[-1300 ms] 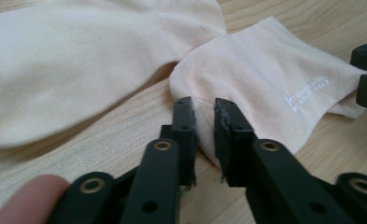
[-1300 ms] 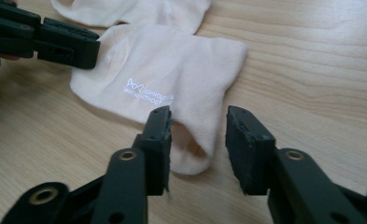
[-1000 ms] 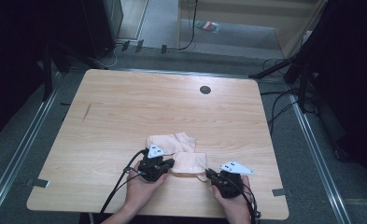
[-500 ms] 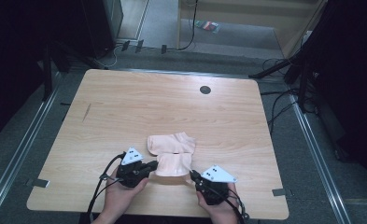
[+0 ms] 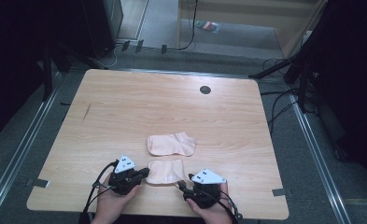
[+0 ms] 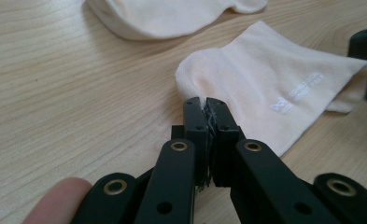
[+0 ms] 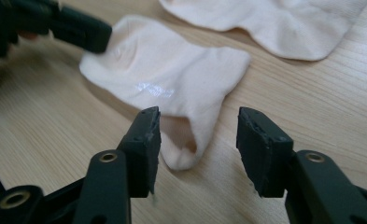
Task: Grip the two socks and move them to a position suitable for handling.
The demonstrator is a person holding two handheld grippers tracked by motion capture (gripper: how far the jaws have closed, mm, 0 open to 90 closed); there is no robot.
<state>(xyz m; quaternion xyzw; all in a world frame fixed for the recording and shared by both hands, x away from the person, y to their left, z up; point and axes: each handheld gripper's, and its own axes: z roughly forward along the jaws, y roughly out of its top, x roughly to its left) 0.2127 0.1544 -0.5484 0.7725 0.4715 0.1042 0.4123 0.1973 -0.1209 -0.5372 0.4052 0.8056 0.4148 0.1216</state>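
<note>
1. High view: two pale pink socks on the wooden table point(image 5: 125, 107). Far sock point(image 5: 172, 144) lies flat past centre; near sock point(image 5: 166, 171) lies just at its 6 o'clock, between the grippers. Left gripper point(image 5: 143, 173) at the near sock's 9 o'clock, right gripper point(image 5: 187, 183) at its 4 o'clock.
2. Left gripper view: jaws pressed together, pinching the near sock's point(image 6: 274, 93) edge. Far sock point(image 6: 172, 16) at 12 o'clock.
3. Right gripper view: jaws spread, having just been opening; near sock's point(image 7: 172, 79) corner lies between them, unpinched. Far sock point(image 7: 274, 23) at 1 o'clock.

Soft matt cloth socks point(image 5: 166, 171) on smooth pale wood table point(image 5: 125, 107).
</note>
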